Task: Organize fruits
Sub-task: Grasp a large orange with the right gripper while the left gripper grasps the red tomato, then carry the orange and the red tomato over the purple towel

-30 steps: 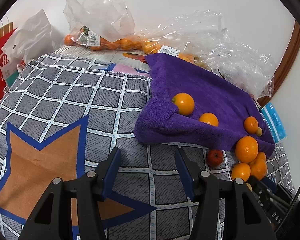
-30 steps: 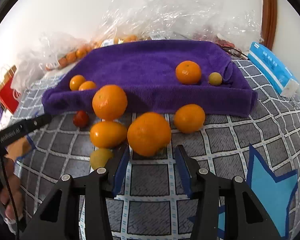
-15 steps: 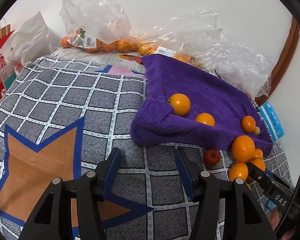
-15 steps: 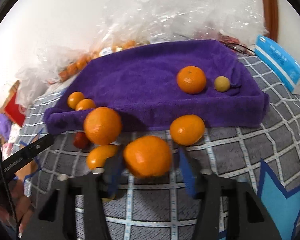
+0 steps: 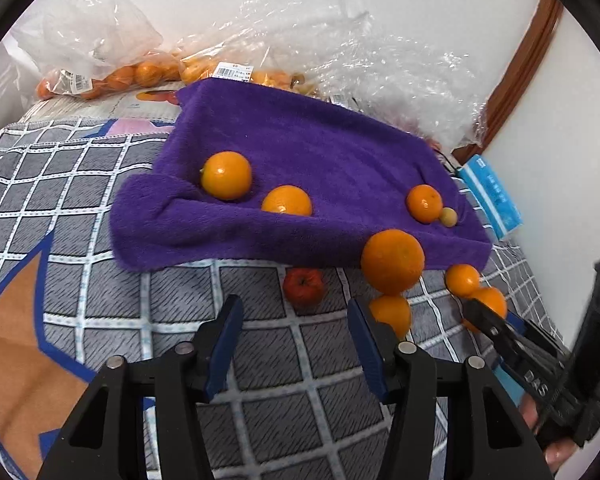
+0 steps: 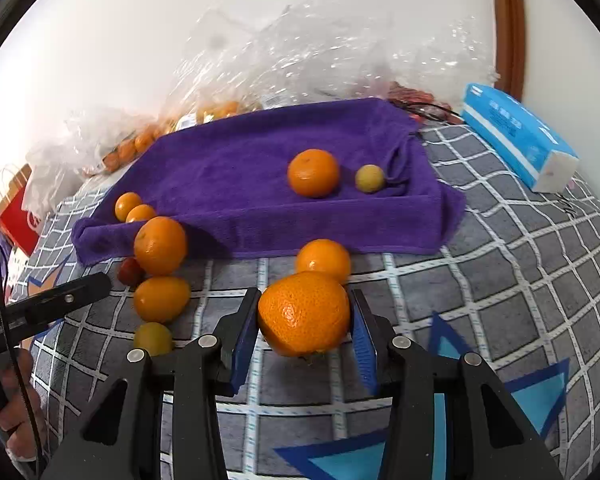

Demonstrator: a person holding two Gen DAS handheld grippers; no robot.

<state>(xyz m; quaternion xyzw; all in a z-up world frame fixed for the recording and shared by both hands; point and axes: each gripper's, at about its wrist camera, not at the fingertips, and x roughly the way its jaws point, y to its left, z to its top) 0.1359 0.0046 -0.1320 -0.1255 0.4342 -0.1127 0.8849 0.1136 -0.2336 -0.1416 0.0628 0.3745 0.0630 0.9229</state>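
A purple towel [image 5: 300, 152] lies on the checked cloth; it also shows in the right wrist view [image 6: 260, 168]. On it lie three oranges [image 5: 226, 175] and a small yellow fruit [image 6: 369, 178]. In front of it lie more oranges [image 6: 160, 245], a small red fruit [image 5: 303, 285] and a yellow-green fruit [image 6: 153, 338]. My right gripper [image 6: 304, 320] is shut on a large orange [image 6: 304, 314], its blue pads against both sides. My left gripper [image 5: 294, 340] is open and empty, just short of the red fruit.
Clear plastic bags [image 5: 100, 40] with oranges lie behind the towel by the white wall. A blue tissue pack [image 6: 520, 136] sits at the right. A red paper bag [image 6: 16, 216] stands at the far left. A brown wooden frame [image 5: 520, 60] runs up the wall.
My right gripper moved forward around the large orange and its jaws closed onto it. My left gripper moved forward and right, toward the red fruit.
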